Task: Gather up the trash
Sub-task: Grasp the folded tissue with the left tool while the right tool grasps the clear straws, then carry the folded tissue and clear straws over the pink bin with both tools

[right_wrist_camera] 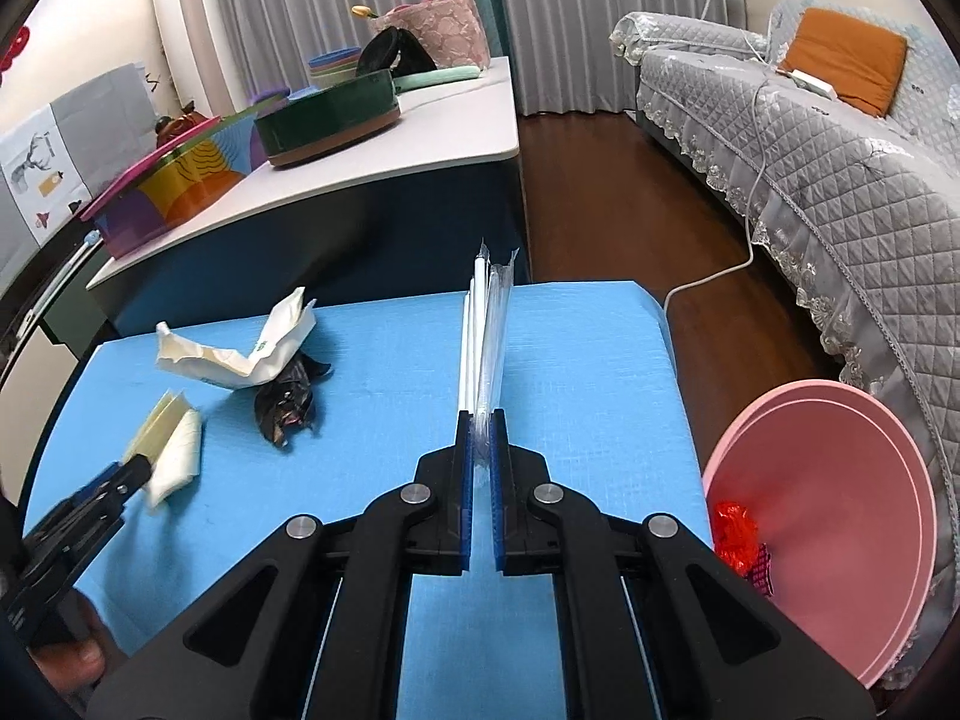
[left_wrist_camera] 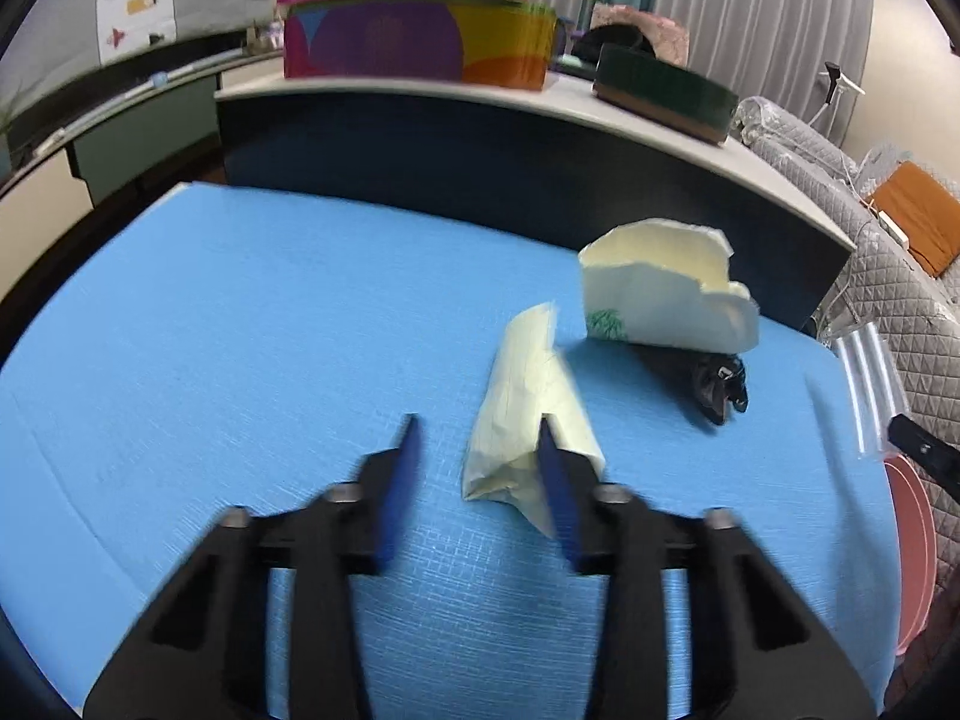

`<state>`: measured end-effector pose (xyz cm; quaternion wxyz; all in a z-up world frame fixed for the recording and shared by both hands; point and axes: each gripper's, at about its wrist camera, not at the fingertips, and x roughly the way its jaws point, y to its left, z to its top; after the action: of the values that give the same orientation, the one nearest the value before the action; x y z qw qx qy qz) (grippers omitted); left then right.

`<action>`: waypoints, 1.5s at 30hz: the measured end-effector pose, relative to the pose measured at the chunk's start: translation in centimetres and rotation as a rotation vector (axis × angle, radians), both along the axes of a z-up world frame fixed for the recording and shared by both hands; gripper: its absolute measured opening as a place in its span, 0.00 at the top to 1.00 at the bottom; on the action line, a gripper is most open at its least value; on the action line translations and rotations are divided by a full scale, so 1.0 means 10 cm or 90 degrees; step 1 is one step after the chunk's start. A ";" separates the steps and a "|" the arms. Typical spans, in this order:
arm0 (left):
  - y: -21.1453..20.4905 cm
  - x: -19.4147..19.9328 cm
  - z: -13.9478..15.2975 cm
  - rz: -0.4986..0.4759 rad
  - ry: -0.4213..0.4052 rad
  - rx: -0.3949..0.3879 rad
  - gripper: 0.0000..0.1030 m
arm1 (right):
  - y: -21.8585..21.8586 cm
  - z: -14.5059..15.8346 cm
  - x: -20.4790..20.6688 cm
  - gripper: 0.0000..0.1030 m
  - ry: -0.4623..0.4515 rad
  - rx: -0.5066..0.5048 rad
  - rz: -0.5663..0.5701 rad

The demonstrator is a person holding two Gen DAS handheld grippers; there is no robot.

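A: Two grippers were working the blue table [right_wrist_camera: 570, 360]. The right gripper [right_wrist_camera: 482, 420] was clamped on the clear straw packet [right_wrist_camera: 489, 324], standing it upright toward twelve o'clock, probably so it could swing clear to the pink bin [right_wrist_camera: 840, 480] at four o'clock.

B: And the left gripper [left_wrist_camera: 480, 438]?

A: Its jaws stood apart around the near end of the folded yellow paper [left_wrist_camera: 522, 414], one blue finger [left_wrist_camera: 555, 480] lying across it; no squeeze was visible. The torn white wrapper [left_wrist_camera: 660, 300] and black wrapper [left_wrist_camera: 720, 384] lay at one o'clock, uncollected.
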<state>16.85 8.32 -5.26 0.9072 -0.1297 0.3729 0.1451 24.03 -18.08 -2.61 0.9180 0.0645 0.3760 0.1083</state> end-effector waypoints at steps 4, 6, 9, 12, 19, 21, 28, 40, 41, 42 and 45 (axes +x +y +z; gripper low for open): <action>-0.03 -0.04 0.04 -0.004 -0.006 0.013 0.94 | 0.00 0.10 -0.13 0.95 -0.015 -0.008 0.007; -0.06 -0.07 0.08 -0.006 -0.012 0.019 0.96 | 0.01 0.15 -0.20 0.95 -0.022 -0.014 0.011; -0.09 -0.12 0.15 -0.012 -0.024 0.023 0.98 | -0.02 0.23 -0.31 0.95 -0.030 -0.021 0.011; -0.13 -0.18 0.21 -0.022 -0.034 0.026 0.98 | -0.06 0.30 -0.45 0.95 -0.039 -0.027 0.007; -0.24 -0.33 0.33 -0.044 -0.056 0.028 0.99 | -0.14 0.48 -0.75 0.95 -0.055 -0.033 0.009; -0.27 -0.37 0.37 -0.051 -0.063 0.030 0.99 | -0.17 0.52 -0.84 0.95 -0.058 -0.032 0.010; -0.45 -0.48 0.50 -0.081 -0.087 0.045 0.99 | -0.31 0.65 -1.14 0.95 -0.070 -0.027 0.006; -0.76 -0.65 0.67 -0.146 -0.123 0.067 0.99 | -0.52 0.57 -1.24 0.95 -0.089 -0.021 -0.034; -0.80 -0.66 0.67 -0.151 -0.123 0.068 0.99 | -0.57 0.58 -1.24 0.95 -0.091 -0.014 -0.040; -0.85 -0.67 0.68 -0.162 -0.123 0.069 0.99 | -0.60 0.59 -1.25 0.95 -0.093 -0.009 -0.045; -0.98 -0.70 0.72 -0.184 -0.125 0.071 0.99 | -0.73 0.63 -1.28 0.95 -0.103 -0.007 -0.063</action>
<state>9.90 -1.50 1.91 0.9564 -0.0379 0.2888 0.0200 11.27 -25.36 3.72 0.9499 0.0686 0.2979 0.0658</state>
